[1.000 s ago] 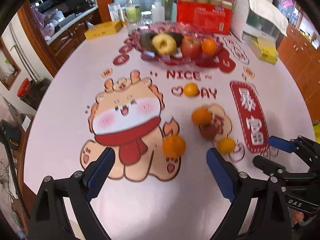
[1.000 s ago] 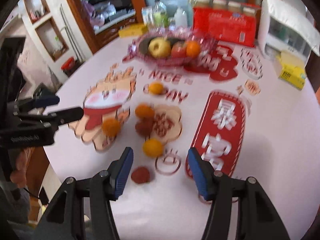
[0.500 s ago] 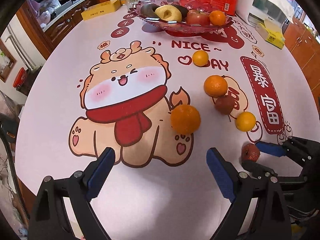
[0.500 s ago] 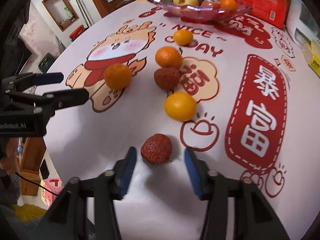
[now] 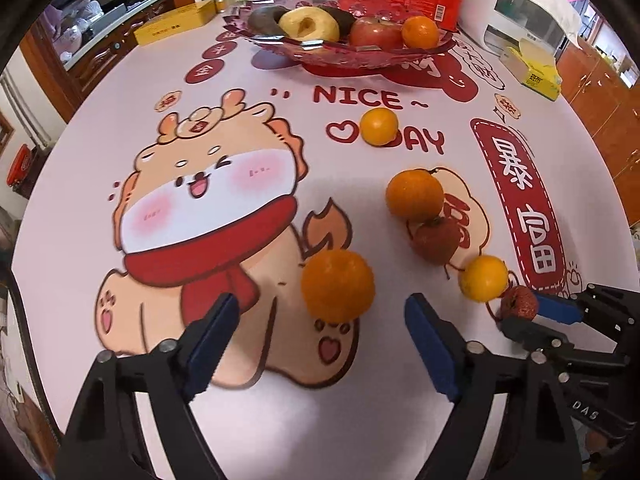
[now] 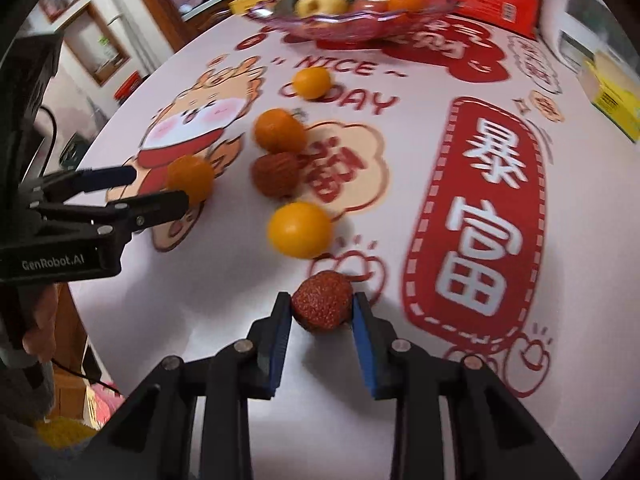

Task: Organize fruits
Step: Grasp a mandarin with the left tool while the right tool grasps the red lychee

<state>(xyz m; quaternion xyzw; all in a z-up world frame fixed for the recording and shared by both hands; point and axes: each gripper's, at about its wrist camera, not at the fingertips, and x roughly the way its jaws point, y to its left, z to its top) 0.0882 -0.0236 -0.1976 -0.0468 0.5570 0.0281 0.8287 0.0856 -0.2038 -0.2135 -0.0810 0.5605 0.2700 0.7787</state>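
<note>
Right tool: clenched on the lychee, both blue pads pressing its sides; the fruit is sitting on the counter at the near edge.
Left tool: jaws closing, nothing touching the pads; the nearest orange is lying just ahead of the gap, on the cartoon dragon's tail.
Loose fruit: 1 yellow citrus just beyond the held lychee, then a second lychee touching a bigger orange, and a small citrus farther off on the "DAY" lettering.
Fruit bowl: standing at the far side of the counter, holding an apple, an orange and other fruit.
Counter cover: white cloth printed in red.
</note>
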